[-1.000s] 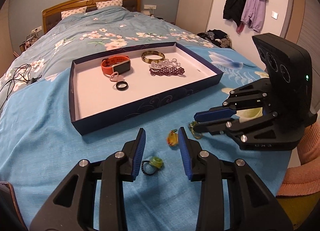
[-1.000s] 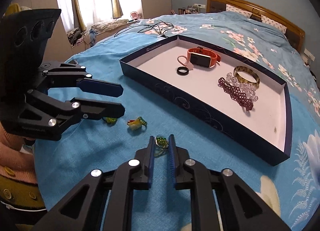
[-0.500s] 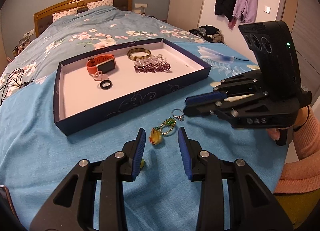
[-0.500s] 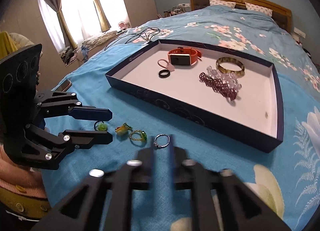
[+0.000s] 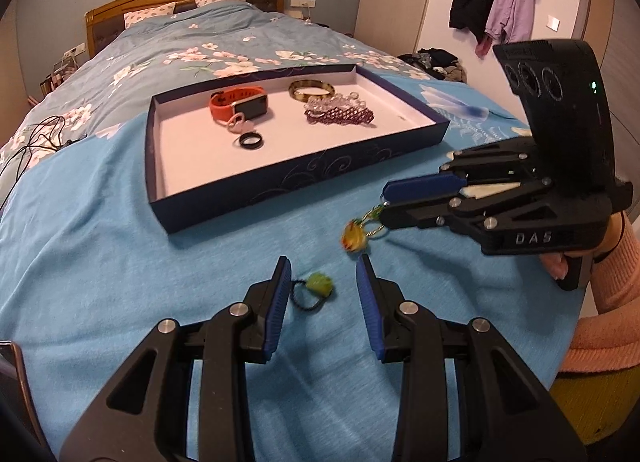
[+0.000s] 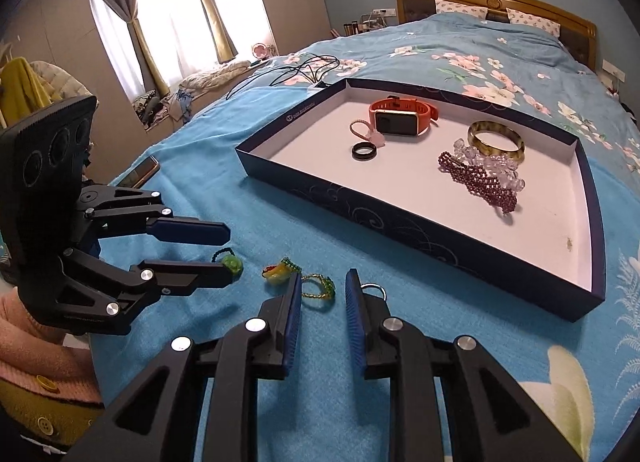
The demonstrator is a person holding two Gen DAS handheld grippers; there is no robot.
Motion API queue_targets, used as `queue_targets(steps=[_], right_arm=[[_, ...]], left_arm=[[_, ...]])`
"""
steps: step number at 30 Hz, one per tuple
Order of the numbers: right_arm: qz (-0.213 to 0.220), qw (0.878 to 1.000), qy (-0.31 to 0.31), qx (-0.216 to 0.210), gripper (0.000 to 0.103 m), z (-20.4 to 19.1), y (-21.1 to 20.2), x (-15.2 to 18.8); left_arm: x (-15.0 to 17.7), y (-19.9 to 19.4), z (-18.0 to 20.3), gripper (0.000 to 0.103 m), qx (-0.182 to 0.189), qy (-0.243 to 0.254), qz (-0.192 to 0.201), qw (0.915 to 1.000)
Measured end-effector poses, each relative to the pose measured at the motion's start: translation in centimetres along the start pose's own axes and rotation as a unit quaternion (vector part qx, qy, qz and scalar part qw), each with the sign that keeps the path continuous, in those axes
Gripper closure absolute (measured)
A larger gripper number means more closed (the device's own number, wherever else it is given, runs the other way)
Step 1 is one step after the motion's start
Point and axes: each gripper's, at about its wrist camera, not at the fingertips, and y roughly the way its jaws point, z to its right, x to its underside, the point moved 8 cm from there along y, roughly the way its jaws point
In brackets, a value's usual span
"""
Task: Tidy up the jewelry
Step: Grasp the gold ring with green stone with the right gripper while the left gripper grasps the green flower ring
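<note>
A dark blue tray (image 5: 304, 177) (image 6: 420, 238) on the blue bedspread holds an orange watch (image 5: 240, 103) (image 6: 400, 115), a black ring (image 5: 251, 140) (image 6: 364, 150), an amber bangle (image 5: 311, 89) (image 6: 496, 139) and a purple bead bracelet (image 5: 340, 115) (image 6: 478, 181). Loose on the spread lie a green-stone ring (image 5: 316, 286) (image 6: 230, 264), a yellow charm (image 5: 352, 240) (image 6: 278, 274), a green bead ring (image 6: 318, 288) and a silver ring (image 6: 374, 290). My left gripper (image 5: 323, 274) (image 6: 224, 258) is open around the green-stone ring. My right gripper (image 6: 322, 290) (image 5: 384, 205) is open over the green bead ring.
A phone (image 6: 140, 175) lies on the spread to the left of the tray. Black cables (image 6: 292, 71) (image 5: 32, 147) lie on the bed beyond it. Coats (image 5: 496, 1) hang on the wall. The person's sleeve (image 5: 600, 302) shows at the right.
The right gripper opened and came down over the green bead ring. The left gripper shifted so the green-stone ring sits between its fingers.
</note>
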Motion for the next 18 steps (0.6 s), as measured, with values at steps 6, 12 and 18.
queue_targets(steps=[6, 12, 18], right_arm=[[-0.014, 1.000, -0.002, 0.004, 0.096, 0.0, 0.5, 0.3], [-0.002, 1.000, 0.000, 0.005, 0.098, 0.0, -0.2, 0.2], [0.011, 1.000, 0.013, 0.005, 0.098, 0.5, -1.3, 0.3]], left_arm=[[0.9, 0.1, -0.5, 0.064, -0.009, 0.002, -0.012, 0.9999], [1.2, 0.2, -0.6, 0.066, -0.010, 0.006, -0.021, 0.9997], [1.1, 0.5, -0.8, 0.077, -0.018, 0.005, -0.024, 0.9995]])
